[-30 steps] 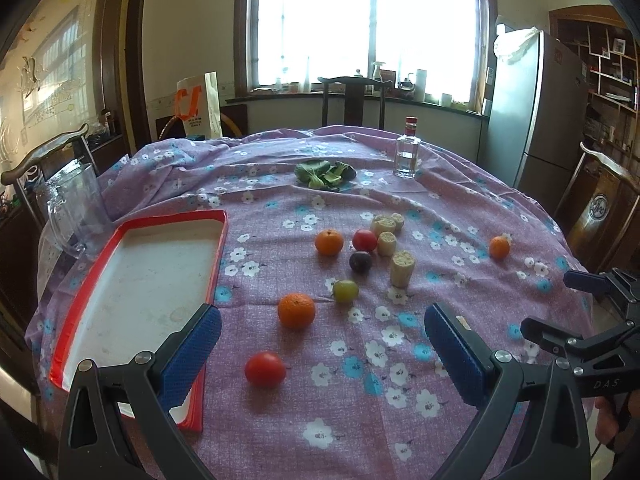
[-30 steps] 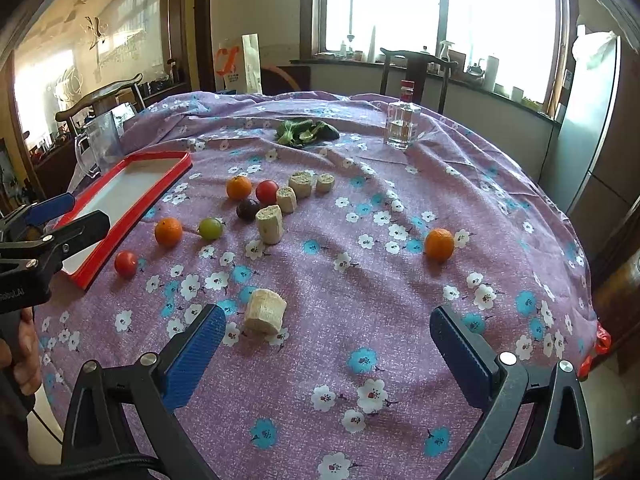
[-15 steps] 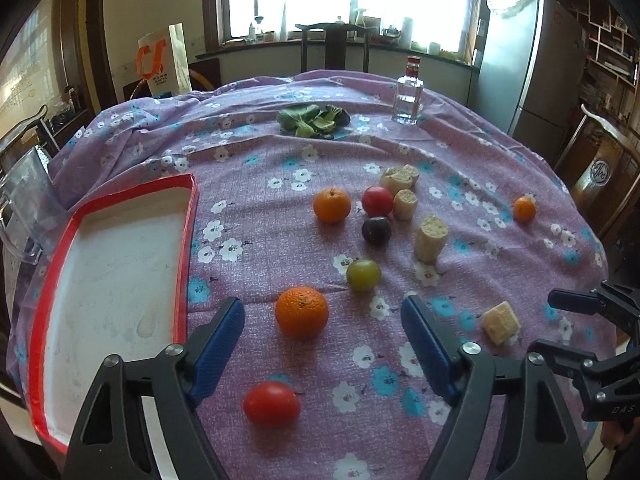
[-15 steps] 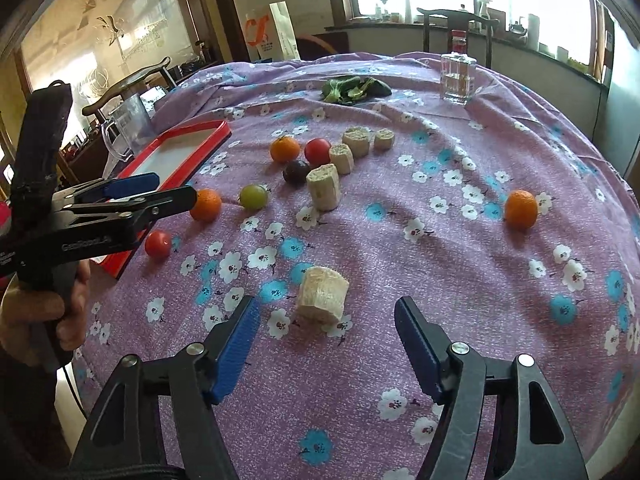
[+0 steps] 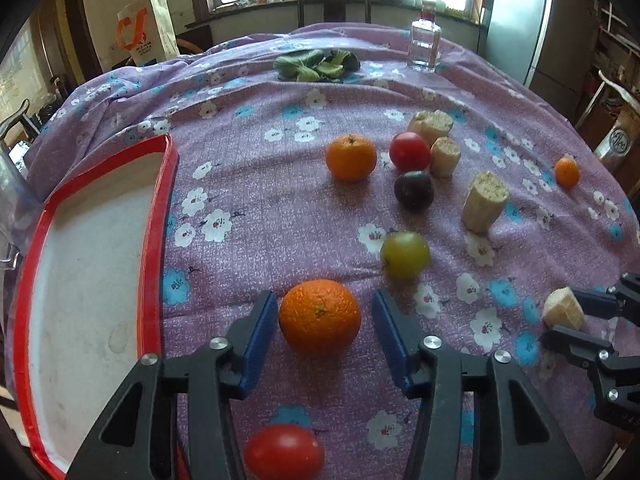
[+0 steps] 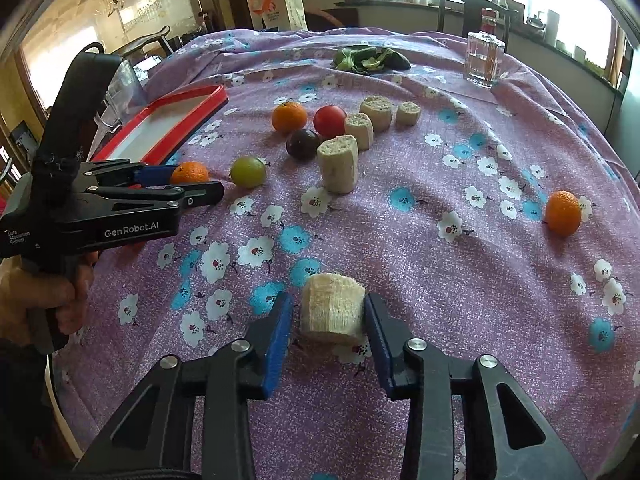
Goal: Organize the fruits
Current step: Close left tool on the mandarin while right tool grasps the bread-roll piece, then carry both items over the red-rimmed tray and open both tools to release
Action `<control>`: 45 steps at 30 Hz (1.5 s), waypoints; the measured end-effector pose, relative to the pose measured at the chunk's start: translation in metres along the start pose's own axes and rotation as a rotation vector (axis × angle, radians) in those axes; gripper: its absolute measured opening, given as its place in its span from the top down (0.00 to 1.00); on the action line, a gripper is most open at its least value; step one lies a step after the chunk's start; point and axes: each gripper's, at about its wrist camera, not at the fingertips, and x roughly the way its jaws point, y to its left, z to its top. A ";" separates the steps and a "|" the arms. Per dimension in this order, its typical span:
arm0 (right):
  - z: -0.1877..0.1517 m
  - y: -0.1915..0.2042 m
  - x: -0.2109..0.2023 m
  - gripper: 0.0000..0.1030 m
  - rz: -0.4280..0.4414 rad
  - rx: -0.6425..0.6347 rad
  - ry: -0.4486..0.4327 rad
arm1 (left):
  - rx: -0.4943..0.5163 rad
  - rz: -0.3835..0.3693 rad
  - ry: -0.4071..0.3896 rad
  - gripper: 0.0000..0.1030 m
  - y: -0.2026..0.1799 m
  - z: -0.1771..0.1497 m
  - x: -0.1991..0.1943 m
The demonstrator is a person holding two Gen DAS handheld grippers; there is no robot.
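My left gripper [image 5: 325,320] is open, its blue pads on either side of an orange [image 5: 319,316] on the purple flowered cloth; small gaps show on both sides. A red tomato [image 5: 284,456] lies just below it. My right gripper [image 6: 326,318] is open around a pale banana chunk [image 6: 332,308], the right pad close to touching it. The red-rimmed white tray [image 5: 158,216] lies at the left. Another orange [image 5: 351,157], a tomato [image 5: 409,151], a dark plum [image 5: 414,190] and a green fruit [image 5: 405,253] lie in the middle.
Several more banana chunks [image 5: 484,202] stand by the fruit. A small orange [image 6: 563,213] sits far right. Green leaves [image 5: 316,65] and a glass bottle [image 5: 424,46] are at the back. A clear jug [image 6: 128,84] stands beyond the tray. The table edge drops off at right.
Both grippers moved forward and down and narrowed: the left now straddles the orange, the right now straddles the banana chunk.
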 end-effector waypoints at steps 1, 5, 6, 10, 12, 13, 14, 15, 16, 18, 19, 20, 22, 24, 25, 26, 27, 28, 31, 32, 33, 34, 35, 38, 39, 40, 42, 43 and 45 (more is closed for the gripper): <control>0.000 -0.001 0.000 0.69 0.000 0.004 -0.001 | -0.001 0.005 -0.002 0.63 0.002 0.000 0.000; 0.000 -0.006 -0.007 0.69 0.019 0.033 -0.013 | -0.025 -0.042 -0.031 0.65 0.007 -0.006 -0.007; 0.000 -0.006 -0.010 0.69 0.023 0.036 -0.021 | -0.033 -0.045 -0.037 0.65 0.008 -0.008 -0.010; 0.001 -0.005 -0.025 0.69 0.045 0.053 -0.059 | -0.073 -0.072 -0.073 0.65 0.017 -0.019 -0.028; 0.003 -0.003 -0.032 0.69 0.055 0.059 -0.074 | -0.101 -0.091 -0.094 0.65 0.022 -0.025 -0.039; 0.004 -0.002 -0.034 0.69 0.061 0.059 -0.077 | -0.113 -0.094 -0.102 0.65 0.024 -0.028 -0.045; 0.003 0.000 -0.036 0.69 0.067 0.059 -0.080 | -0.122 -0.094 -0.111 0.65 0.027 -0.032 -0.052; 0.004 0.001 -0.038 0.69 0.073 0.060 -0.083 | -0.129 -0.093 -0.123 0.65 0.030 -0.035 -0.059; 0.004 0.004 -0.040 0.69 0.079 0.058 -0.085 | -0.134 -0.088 -0.132 0.65 0.032 -0.039 -0.065; 0.005 0.009 -0.041 0.69 0.090 0.054 -0.089 | -0.142 -0.079 -0.145 0.65 0.036 -0.046 -0.078; 0.006 0.013 -0.041 0.69 0.097 0.051 -0.090 | -0.148 -0.076 -0.150 0.65 0.039 -0.049 -0.083; 0.006 0.016 -0.041 0.69 0.104 0.047 -0.092 | -0.155 -0.072 -0.154 0.65 0.041 -0.053 -0.089; 0.007 0.024 -0.041 0.69 0.119 0.036 -0.095 | -0.173 -0.062 -0.159 0.65 0.047 -0.059 -0.098; 0.010 0.032 -0.041 0.69 0.134 0.026 -0.096 | -0.191 -0.053 -0.162 0.65 0.054 -0.065 -0.106; 0.011 0.037 -0.041 0.69 0.145 0.020 -0.097 | -0.199 -0.047 -0.164 0.65 0.058 -0.067 -0.110; 0.013 0.041 -0.041 0.69 0.154 0.014 -0.098 | -0.208 -0.040 -0.167 0.65 0.062 -0.070 -0.114; 0.015 0.045 -0.040 0.69 0.162 0.009 -0.099 | -0.218 -0.035 -0.171 0.65 0.066 -0.073 -0.119; 0.017 0.050 -0.040 0.69 0.172 0.002 -0.099 | -0.228 -0.029 -0.174 0.65 0.070 -0.076 -0.123; 0.024 0.065 -0.038 0.69 0.197 -0.018 -0.103 | -0.250 -0.003 -0.183 0.65 0.083 -0.082 -0.134; 0.028 0.070 -0.037 0.69 0.211 -0.025 -0.105 | -0.257 0.006 -0.184 0.65 0.088 -0.082 -0.136; 0.031 0.076 -0.037 0.69 0.222 -0.031 -0.106 | -0.266 0.015 -0.186 0.65 0.092 -0.085 -0.139; 0.033 0.081 -0.035 0.69 0.232 -0.038 -0.107 | -0.276 0.023 -0.188 0.65 0.097 -0.088 -0.142; 0.037 0.089 -0.033 0.69 0.245 -0.047 -0.109 | -0.286 0.027 -0.188 0.65 0.103 -0.089 -0.144; 0.047 0.109 -0.025 0.69 0.278 -0.075 -0.104 | -0.316 0.046 -0.191 0.65 0.120 -0.094 -0.149; 0.050 0.115 -0.023 0.69 0.287 -0.084 -0.102 | -0.325 0.051 -0.191 0.65 0.124 -0.096 -0.151; 0.053 0.123 -0.020 0.69 0.298 -0.097 -0.100 | -0.334 0.056 -0.191 0.65 0.129 -0.097 -0.151; 0.060 0.140 -0.014 0.69 0.315 -0.122 -0.096 | -0.349 0.064 -0.188 0.65 0.137 -0.099 -0.153; 0.063 0.148 -0.010 0.69 0.321 -0.135 -0.094 | -0.356 0.068 -0.187 0.65 0.142 -0.100 -0.153; 0.071 0.162 -0.003 0.69 0.334 -0.156 -0.089 | -0.369 0.072 -0.182 0.65 0.148 -0.101 -0.152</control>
